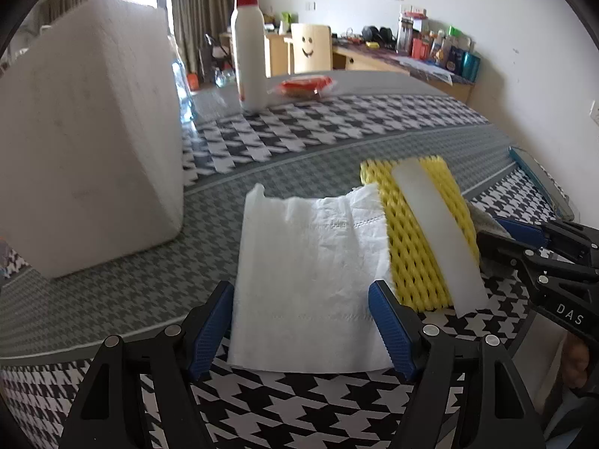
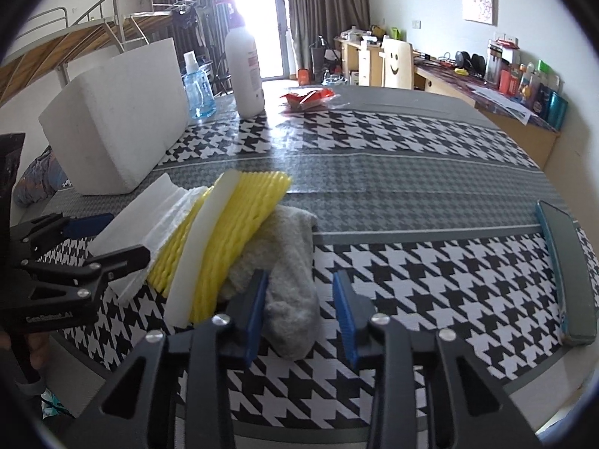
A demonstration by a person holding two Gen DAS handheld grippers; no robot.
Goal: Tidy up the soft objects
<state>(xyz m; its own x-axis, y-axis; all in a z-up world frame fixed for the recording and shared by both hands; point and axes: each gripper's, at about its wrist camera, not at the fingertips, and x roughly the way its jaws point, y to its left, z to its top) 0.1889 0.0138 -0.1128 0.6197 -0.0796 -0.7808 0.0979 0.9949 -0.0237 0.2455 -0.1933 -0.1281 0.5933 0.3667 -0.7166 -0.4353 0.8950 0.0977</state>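
On a houndstooth-covered table [image 2: 393, 142], soft goods wait in a loose pile while two hand-held grippers close in from the near edge. The large white foam block [image 1: 86, 142], at far left, looks light but rigid and too wide for either jaw; it would need a grip on a corner or edge. The white tissue sheet [image 1: 307, 262] lies flat at near centre, its right edge touching the yellow foam net [image 1: 411, 247]; limp and easily torn, it is best pinched at its near edge. The left gripper [image 1: 301, 327] hovers over that edge, jaws wide apart and pressing on nothing. The net, springy and featherlight, carries a white foam strip [image 1: 438, 232] diagonally across it, so lifting the net could shed the strip. The grey cloth [image 2: 288, 273], apparently a sock though blur makes that uncertain, is tucked against the net's right side. The right gripper [image 2: 301, 321] straddles its near end, jaws part-closed; the left pad appears to touch the fabric, the right pad stands clear. Its bunched near end offers the surest hold.
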